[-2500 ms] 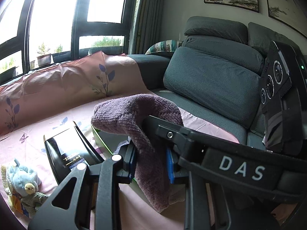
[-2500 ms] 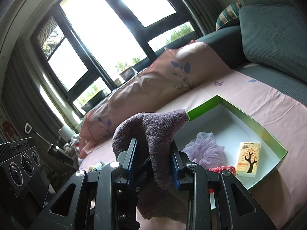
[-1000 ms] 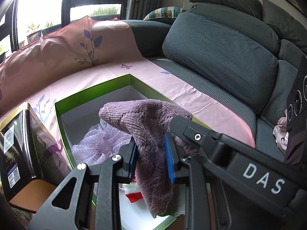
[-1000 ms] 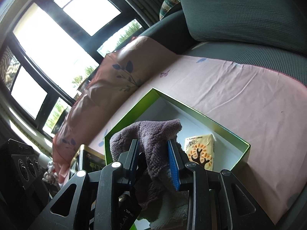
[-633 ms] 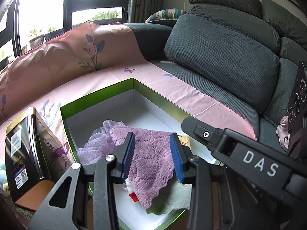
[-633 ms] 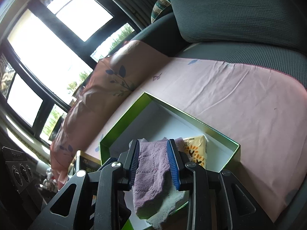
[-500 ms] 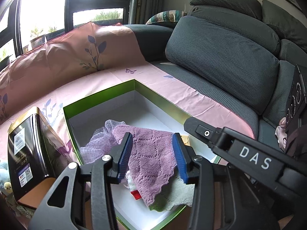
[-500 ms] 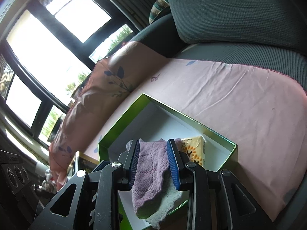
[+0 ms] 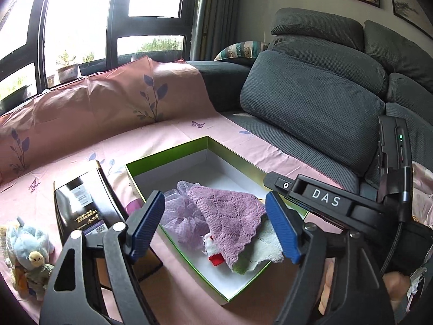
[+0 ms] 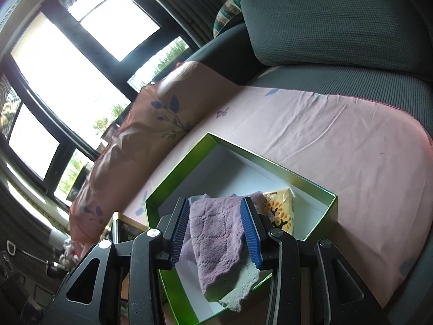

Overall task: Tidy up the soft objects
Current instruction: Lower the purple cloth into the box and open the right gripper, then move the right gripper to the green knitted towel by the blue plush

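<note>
A purple knit towel (image 9: 230, 216) lies in the green-rimmed white box (image 9: 173, 151), over a whitish cloth (image 9: 266, 246), beside a lilac mesh pouf (image 9: 177, 214) and a red-and-white item (image 9: 215, 257). The towel also shows in the right wrist view (image 10: 216, 233), with a yellow tissue pack (image 10: 280, 211) in the same box (image 10: 311, 182). My left gripper (image 9: 216, 227) is open and empty above the box's near end. My right gripper (image 10: 215, 233) is open above the towel, jaws astride it; contact is unclear.
A black tin box (image 9: 81, 208) stands left of the green box. A blue plush toy (image 9: 27, 249) lies at the far left. The pink sheet (image 10: 338, 140) covers the grey sofa (image 9: 311, 103). The right gripper's arm marked DAS (image 9: 324, 197) crosses the left wrist view.
Both grippers carried the purple towel over the box, lowered it in and opened. The towel now lies in the box, and the left gripper has drawn back and opened wider.
</note>
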A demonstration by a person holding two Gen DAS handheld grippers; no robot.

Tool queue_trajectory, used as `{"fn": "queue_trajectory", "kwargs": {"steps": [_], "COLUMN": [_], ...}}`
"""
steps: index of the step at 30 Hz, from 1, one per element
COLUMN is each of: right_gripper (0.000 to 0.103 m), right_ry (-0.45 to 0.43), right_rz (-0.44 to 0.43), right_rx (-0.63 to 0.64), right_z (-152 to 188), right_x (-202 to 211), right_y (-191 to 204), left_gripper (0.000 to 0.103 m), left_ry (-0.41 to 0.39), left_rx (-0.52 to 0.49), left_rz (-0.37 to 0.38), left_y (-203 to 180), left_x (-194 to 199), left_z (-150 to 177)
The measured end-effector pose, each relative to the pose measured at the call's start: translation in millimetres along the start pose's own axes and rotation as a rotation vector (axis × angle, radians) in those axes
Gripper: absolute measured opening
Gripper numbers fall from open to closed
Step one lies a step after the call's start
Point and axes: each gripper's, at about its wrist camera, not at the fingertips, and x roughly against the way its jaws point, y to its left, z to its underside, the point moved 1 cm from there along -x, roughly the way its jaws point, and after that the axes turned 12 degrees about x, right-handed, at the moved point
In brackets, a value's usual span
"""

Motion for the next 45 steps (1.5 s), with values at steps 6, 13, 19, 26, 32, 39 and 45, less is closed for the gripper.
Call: {"fn": "queue_trajectory", "kwargs": {"steps": [6,13,19,26,32,39,45], "right_gripper": [0.065,0.082,0.083,0.084,0.085,0.085,0.085], "right_ry": [-0.003,0.005,-0.006,-0.024,-0.004,0.063,0.199], "right_rz": [0.003,0.042,0.063,-0.024,-0.157,-0.306,-0.322], "right_rx": [0.026,0.08,0.14,0.223,0.363,0.519,0.589], "right_z": [3,10,15,24,46,90,128], "right_x": [1,-2,0,8,11,3,-35], "right_y": [15,40,65,108,173,249,283], "left_gripper": [0.085,0.096,0.097,0.099,0.099,0.099,0.099], "left_ry": [-0.049,-0.071,-0.102,-0.129,-0.083,-0.011,0.008], "left_rx": [0.054,0.11,0.252,0.462,0.617,0.674,0.658], "left_rz": [-0.032,-0.157,-0.262,-0.409,-0.436,-0.438,-0.495], "left_y": [34,93,162,250,305,327,331], "left_x": [43,85,120,150,153,145,142], "left_z": [5,17,29,56,79,91,95]}}
